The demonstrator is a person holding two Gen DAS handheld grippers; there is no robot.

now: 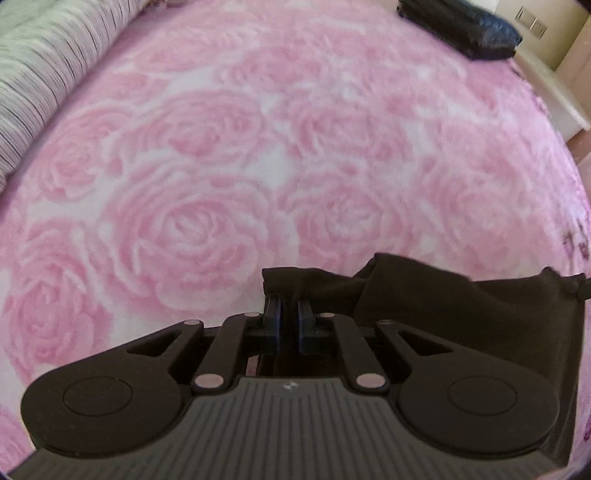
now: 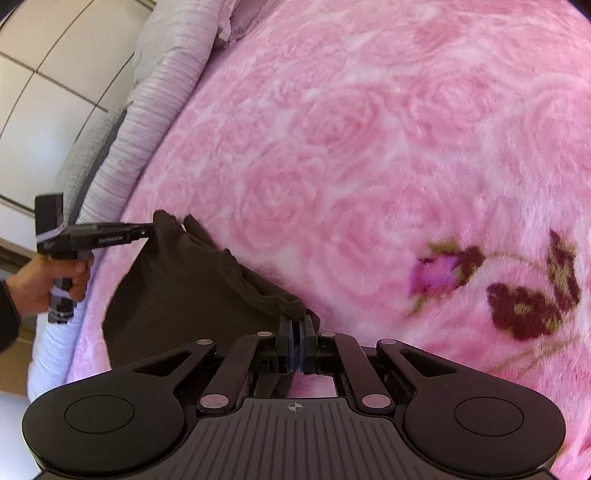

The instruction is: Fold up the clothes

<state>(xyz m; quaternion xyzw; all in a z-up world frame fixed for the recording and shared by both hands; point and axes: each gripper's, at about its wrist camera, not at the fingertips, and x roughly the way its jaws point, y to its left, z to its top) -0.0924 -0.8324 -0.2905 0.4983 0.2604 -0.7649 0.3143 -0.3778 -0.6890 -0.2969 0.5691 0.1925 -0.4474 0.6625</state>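
Dark garment [image 2: 177,295] pinched by both jaws, lower part hidden

left gripper [image 1: 289,295] jaws clamped, right gripper [image 2: 298,325] likewise

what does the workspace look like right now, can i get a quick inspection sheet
Surface: pink rose-pattern blanket covering a bed, with a dark flower motif near one edge.
Job's things: dark garment held up off the blanket, stretched between both tools.
Clutter: folded black item at the far edge of the bed.
Grippers: left hand-held gripper shut on one garment edge; right hand-held gripper shut on another edge.
Cables: nothing seen.
Surroundings: striped pillows along the bed's side, tiled floor beyond, wall socket at the far corner.
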